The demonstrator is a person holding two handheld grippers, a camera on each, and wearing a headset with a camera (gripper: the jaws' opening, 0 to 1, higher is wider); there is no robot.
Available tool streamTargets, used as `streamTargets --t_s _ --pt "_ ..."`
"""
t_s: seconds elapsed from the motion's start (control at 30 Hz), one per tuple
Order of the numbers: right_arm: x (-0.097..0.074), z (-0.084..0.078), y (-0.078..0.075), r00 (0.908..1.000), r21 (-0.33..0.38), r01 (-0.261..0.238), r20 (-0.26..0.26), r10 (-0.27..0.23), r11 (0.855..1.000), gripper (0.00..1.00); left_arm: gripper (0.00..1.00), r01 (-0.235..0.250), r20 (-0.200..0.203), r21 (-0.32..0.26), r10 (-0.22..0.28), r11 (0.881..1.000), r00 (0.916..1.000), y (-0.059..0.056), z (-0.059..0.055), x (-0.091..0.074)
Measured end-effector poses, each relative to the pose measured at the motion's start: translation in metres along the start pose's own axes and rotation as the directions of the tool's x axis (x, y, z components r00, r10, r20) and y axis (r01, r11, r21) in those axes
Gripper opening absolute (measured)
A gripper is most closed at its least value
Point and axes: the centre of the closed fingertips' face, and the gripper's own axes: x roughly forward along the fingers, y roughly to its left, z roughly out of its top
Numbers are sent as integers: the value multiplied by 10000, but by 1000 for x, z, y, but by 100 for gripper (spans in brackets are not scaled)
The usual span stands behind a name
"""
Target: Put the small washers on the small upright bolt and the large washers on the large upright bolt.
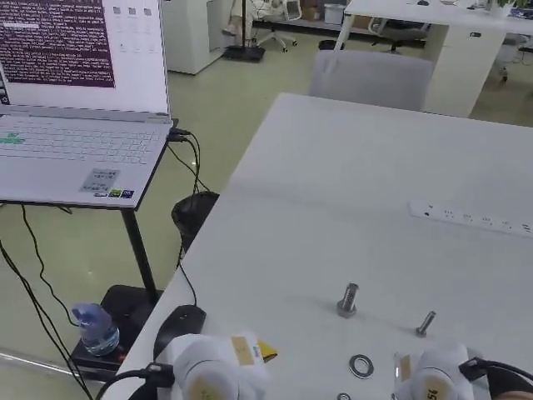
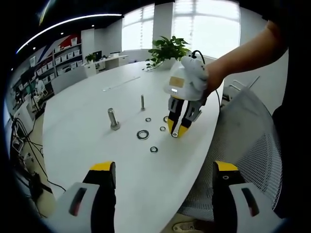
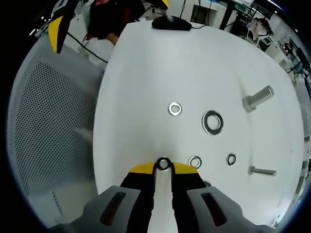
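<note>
A small washer (image 3: 163,164) is pinched in the right claw (image 3: 164,167) — the small upright bolt (image 3: 262,171), axis vertical, is found off to that claw's right; the left claw (image 2: 164,167) is held spread, farther off.

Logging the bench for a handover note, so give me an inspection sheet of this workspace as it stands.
Surface: white table, flat.
Job's things: large bolt and small bolt upright, no washer visibly on either; large washer and loose small washers lie flat nearby.
Clutter: power strip and mouse on the table; bottle on the floor.
Grippers: left gripper open, holding nothing; right gripper shut, a gripped washer between its tips.
Cables: black cables hang from the laptop.
Surroundings: laptop on a stand, grey chair, office desks.
</note>
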Motion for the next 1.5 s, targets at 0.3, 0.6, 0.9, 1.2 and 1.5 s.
streamTargets --t_s 0.3,0.6,0.9,1.2,1.5 --pt "-5 -3 1 9991 478 -119 406 99 9988 13 83 -267 8 -104 267 9996 9996 -3 3 6" --pt "-26 -14 -5 9984 1069 -283 521 228 9939 13 85 -356 -56 -97 356 9993 9994 4 2 9" --pt "-45 -22 -17 9977 1606 -377 612 282 9863 13 85 -337 -132 -91 336 9994 9993 11 1 11" --pt "-56 -36 -31 9989 1880 -246 429 168 9819 13 86 -347 -185 -122 344 9993 9992 14 0 11" --pt "-70 -45 -56 9989 2282 20 456 -128 9736 12 85 -203 -309 -24 202 9998 9993 14 2 15"
